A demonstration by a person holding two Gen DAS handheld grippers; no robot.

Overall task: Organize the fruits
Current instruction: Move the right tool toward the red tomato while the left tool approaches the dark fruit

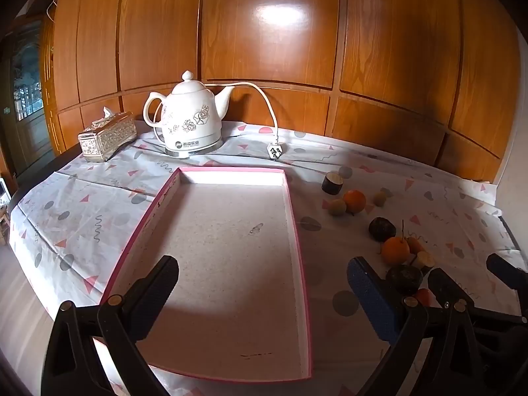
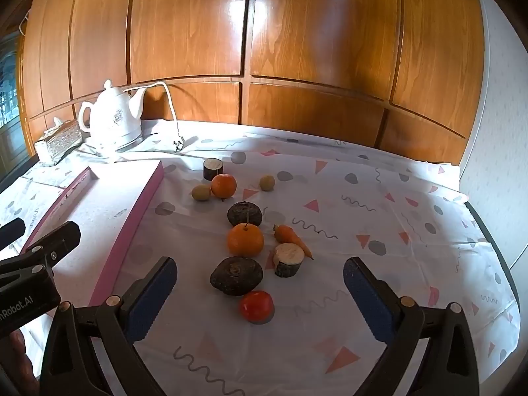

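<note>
A shallow pink-rimmed tray (image 1: 298, 241) lies empty on the table; its side wall also shows in the right wrist view (image 2: 132, 227). To its right lie a red tomato (image 2: 256, 305), two dark round fruits (image 2: 237, 275) (image 2: 245, 214), two oranges (image 2: 246, 239) (image 2: 223, 185), a small carrot (image 2: 290, 236), two cut root pieces (image 2: 288, 259) (image 2: 213, 169) and two small yellowish fruits (image 2: 201, 193) (image 2: 266, 183). My left gripper (image 1: 264, 283) is open over the tray. My right gripper (image 2: 260, 283) is open, low over the tomato and near dark fruit.
A white electric kettle (image 1: 189, 120) with a loose cord and plug (image 1: 274, 150) stands at the back. A silver tissue box (image 1: 107, 135) sits left of it. A patterned cloth (image 2: 379, 217) covers the table. Wood panelling (image 1: 264, 33) rises behind.
</note>
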